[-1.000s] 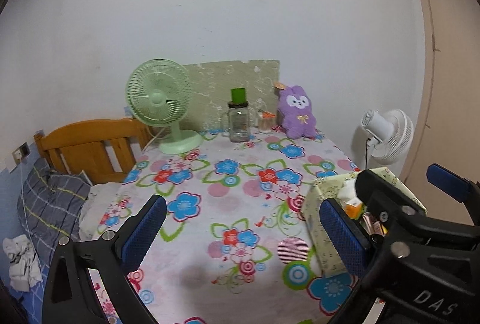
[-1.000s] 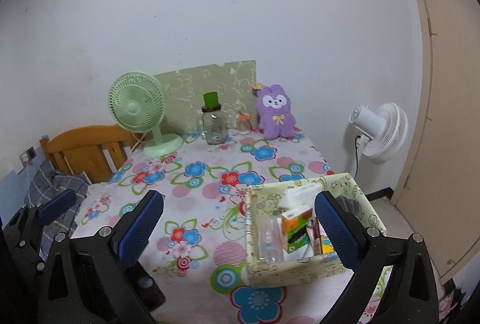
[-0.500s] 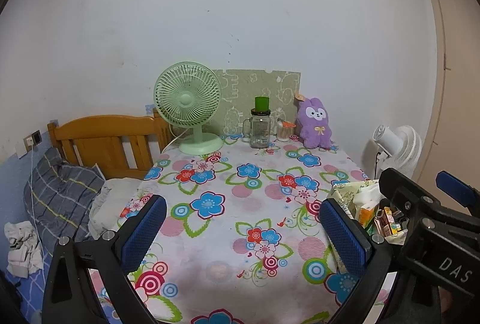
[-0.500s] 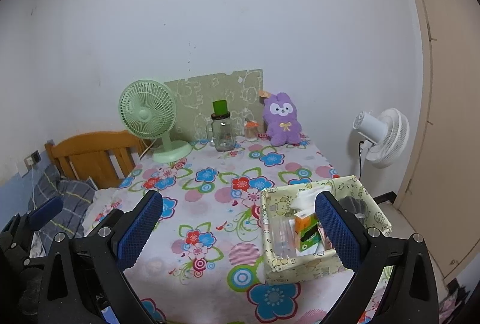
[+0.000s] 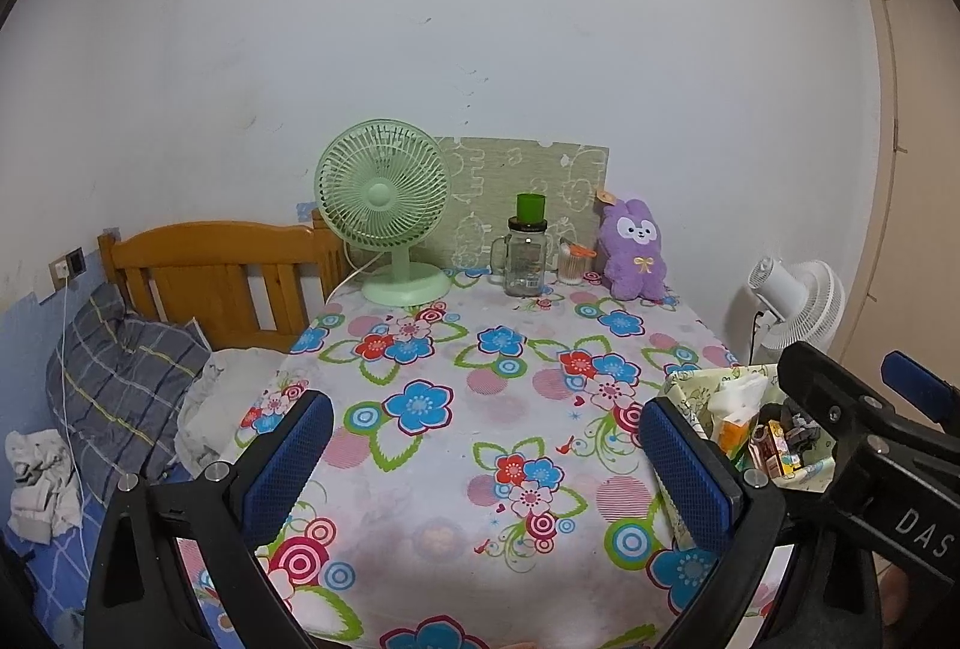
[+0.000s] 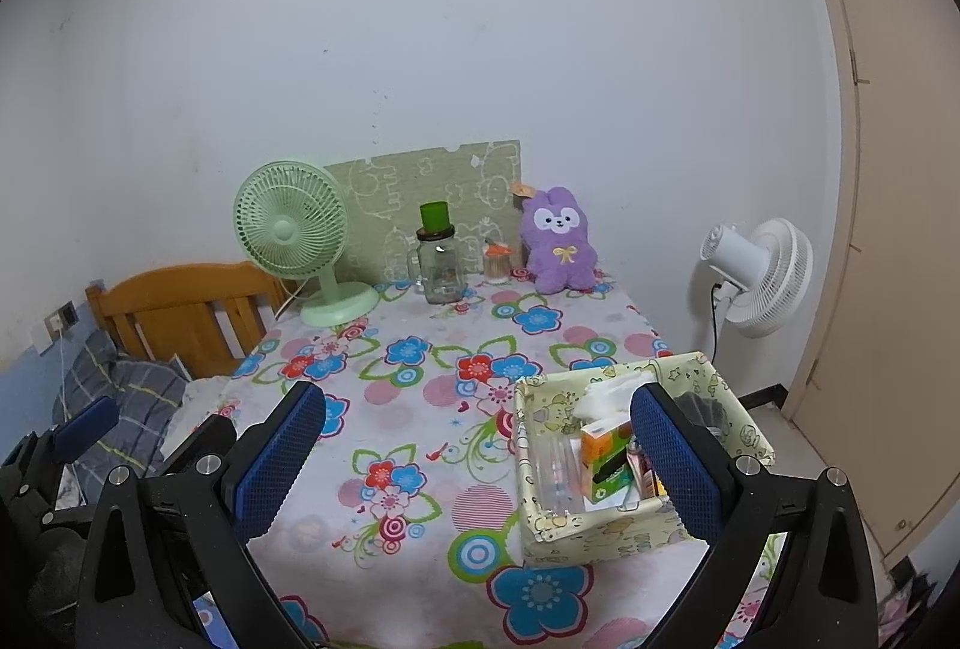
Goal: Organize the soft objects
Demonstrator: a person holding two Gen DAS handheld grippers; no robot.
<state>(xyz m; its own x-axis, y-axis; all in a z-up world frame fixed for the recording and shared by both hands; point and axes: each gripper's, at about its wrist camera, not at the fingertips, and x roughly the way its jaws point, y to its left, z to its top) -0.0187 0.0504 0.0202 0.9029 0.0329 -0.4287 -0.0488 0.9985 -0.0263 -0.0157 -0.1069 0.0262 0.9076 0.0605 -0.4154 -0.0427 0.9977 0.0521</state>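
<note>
Mostly floral tablecloth [image 5: 480, 409] w/ purple plush [image 5: 635, 253] by wall; both grippers wide, empty.

Right gripper [image 6: 477, 460] hung wide open, empty, above flowered bench [image 6: 420, 385]. Purple plush rabbit [image 6: 559, 241] sat upright at far edge, against wall. Fabric box [image 6: 645, 448] stood near right fingertip, holding tissue pack [image 6: 605, 460].
</note>
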